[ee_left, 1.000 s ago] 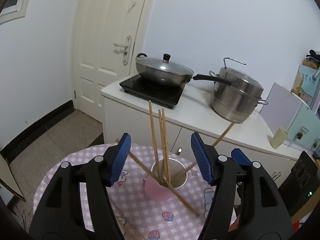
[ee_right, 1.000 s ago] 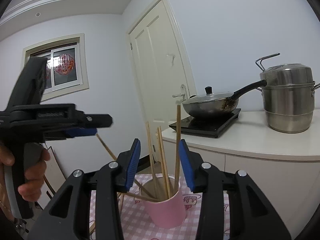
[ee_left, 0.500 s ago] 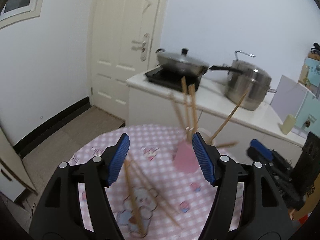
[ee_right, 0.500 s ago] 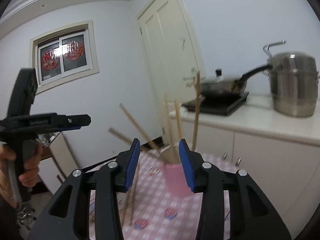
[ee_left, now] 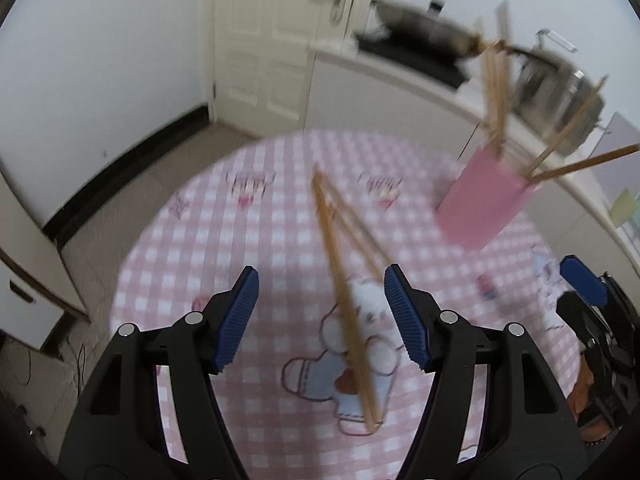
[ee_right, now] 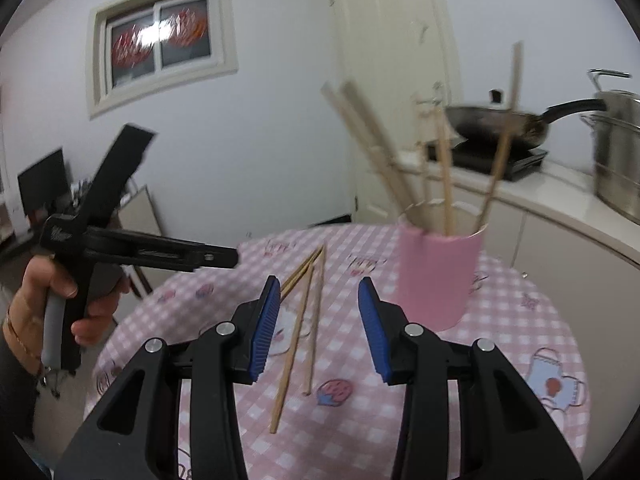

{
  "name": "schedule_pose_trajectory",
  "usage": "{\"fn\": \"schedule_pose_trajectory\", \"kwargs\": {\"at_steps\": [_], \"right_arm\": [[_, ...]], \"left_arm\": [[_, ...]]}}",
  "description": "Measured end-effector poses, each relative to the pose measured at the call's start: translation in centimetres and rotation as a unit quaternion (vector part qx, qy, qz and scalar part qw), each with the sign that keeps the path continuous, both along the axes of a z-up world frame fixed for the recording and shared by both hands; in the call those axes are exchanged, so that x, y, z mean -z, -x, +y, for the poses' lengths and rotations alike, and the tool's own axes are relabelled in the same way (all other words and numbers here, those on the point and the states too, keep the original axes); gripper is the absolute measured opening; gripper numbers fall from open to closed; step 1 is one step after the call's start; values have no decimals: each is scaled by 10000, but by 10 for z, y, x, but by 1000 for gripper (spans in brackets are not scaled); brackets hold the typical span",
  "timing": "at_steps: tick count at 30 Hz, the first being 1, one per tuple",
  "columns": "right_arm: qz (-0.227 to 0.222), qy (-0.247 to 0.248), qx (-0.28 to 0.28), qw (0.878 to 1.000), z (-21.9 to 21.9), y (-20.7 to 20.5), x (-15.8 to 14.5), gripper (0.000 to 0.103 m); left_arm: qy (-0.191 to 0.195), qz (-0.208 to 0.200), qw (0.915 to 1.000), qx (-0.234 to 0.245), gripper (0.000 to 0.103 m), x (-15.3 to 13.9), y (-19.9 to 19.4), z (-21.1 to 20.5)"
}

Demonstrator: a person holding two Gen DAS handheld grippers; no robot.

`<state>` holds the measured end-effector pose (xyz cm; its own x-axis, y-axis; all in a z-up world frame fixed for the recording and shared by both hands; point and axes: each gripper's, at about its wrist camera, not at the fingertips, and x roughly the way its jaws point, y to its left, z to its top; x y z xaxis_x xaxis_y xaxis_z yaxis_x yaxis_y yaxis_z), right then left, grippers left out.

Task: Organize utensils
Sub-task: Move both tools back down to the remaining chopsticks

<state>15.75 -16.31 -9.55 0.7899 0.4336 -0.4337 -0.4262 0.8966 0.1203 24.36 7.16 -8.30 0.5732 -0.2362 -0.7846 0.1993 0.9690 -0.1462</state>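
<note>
Loose wooden chopsticks (ee_left: 340, 280) (ee_right: 304, 320) lie on the round table with the pink checked cloth (ee_left: 248, 248) (ee_right: 520, 320). A pink cup (ee_left: 484, 204) (ee_right: 436, 276) stands at the table's far right with several chopsticks sticking up out of it. My left gripper (ee_left: 320, 316) hangs open above the loose chopsticks, which run between its fingers without touching the pads. My right gripper (ee_right: 316, 320) is open too, low over the near end of the same chopsticks, left of the cup. In the right wrist view a hand holds the left gripper (ee_right: 216, 258) at the left.
Behind the table a white counter (ee_right: 560, 188) carries an induction hob with a lidded pan (ee_right: 496, 124) and a steel steamer pot (ee_right: 616, 152). A white door (ee_left: 280, 40) and a tiled floor (ee_left: 132, 176) lie to the left. The right gripper's blue pad (ee_left: 580, 280) shows at the right edge.
Both grippers have sunk and tipped down from the cup towards the loose chopsticks on the cloth. The cup has slid to the right in both views. Neither holds anything.
</note>
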Motion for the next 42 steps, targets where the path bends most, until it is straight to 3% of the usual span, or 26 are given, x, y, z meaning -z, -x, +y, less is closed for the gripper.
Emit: {"fn": "schedule_pose_trajectory", "kwargs": {"at_steps": [4,8,11,20,26,33,42], "right_arm": [[320,201,-123,9992,16,-11,15,42],[629,368,-147,9972,23,-25,28,43],[893,335,-94,9954,23,-34,34,43],[1240,389,-58,9915,23,-52,39,45],[1441,763,-53,9866,34,-67,48,45],[1520,1065,-124,9825,41,-77,53,45],[1554,1060,-143,9820,38,-83,54,49]], "left_arm": [[53,524,9986,-97,52,28,-19,5],[166,771,9968,-119,52,43,-30,5],[225,824,9963,-42,52,48,-30,2],[-123,885,9960,-15,52,53,-38,-10],[-254,877,9958,-15,52,53,-43,-18],[-316,937,9951,32,53,54,-56,-19],[-479,956,9942,100,53,54,-49,-22]]}}
